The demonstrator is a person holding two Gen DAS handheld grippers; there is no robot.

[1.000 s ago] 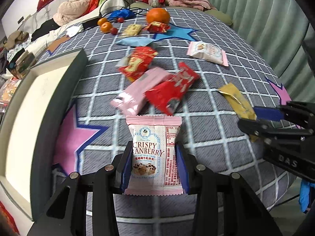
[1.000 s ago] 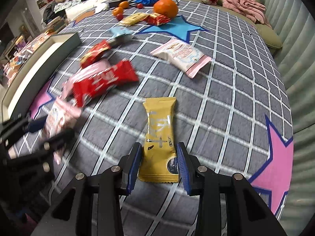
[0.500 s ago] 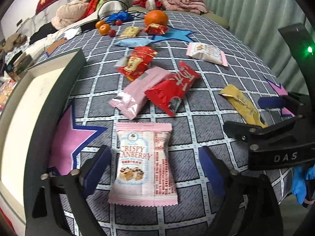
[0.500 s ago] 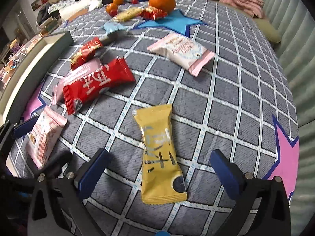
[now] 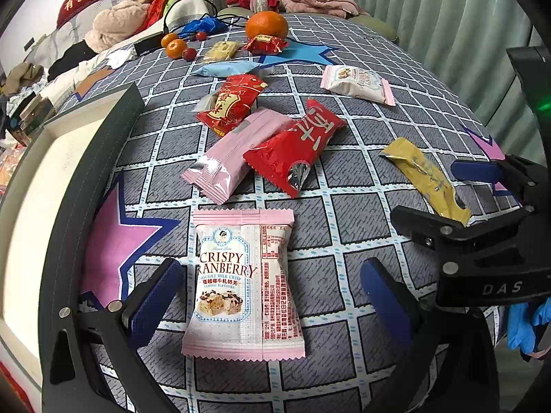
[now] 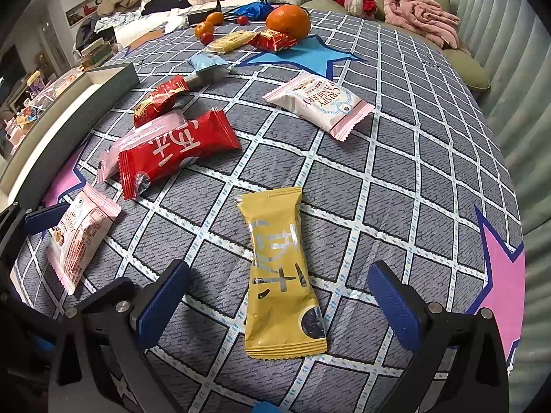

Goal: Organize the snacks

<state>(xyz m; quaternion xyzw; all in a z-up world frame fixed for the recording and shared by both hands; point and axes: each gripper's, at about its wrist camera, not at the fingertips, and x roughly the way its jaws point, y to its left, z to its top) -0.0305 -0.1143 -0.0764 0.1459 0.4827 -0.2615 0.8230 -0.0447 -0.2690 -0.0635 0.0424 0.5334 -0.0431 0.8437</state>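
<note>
Between the spread blue pads of the left gripper point(image 5: 268, 296), a pink-edged Crispy Cranberry nougat packet point(image 5: 242, 284) is seen lying flat on the checked star-print cloth point(image 5: 344, 179), touched by neither pad. Likewise, the right gripper point(image 6: 279, 296) is held with its jaws wide apart either side of a yellow snack bar packet point(image 6: 280, 275), which rests loose on the cloth.

Both packets are judged light, soft and crinkly, with slick film that could slide under a shallow pinch; a hold across the filled middle, not the flat crimped ends, would be safest, and gentle pressure is advised since the crisp filling may crumble.

Just beyond, a red packet point(image 5: 296, 146) is laid partly over a plain pink packet point(image 5: 236, 151), with a smaller red sweet wrapper point(image 5: 230, 105) behind them. A second cranberry packet point(image 6: 320, 103) lies well apart to the right. Farther off, a pale blue packet point(image 5: 229, 68), a cream biscuit packet point(image 5: 222, 50), a red-wrapped candy point(image 5: 265, 44), a large orange point(image 5: 267, 24) and small fruits point(image 5: 175, 48) are scattered.

Along the left edge a dark-rimmed tray point(image 5: 103, 137) is seen, a likely destination. Nothing is seen to block either near packet, though the two grippers stand close to one another.
</note>
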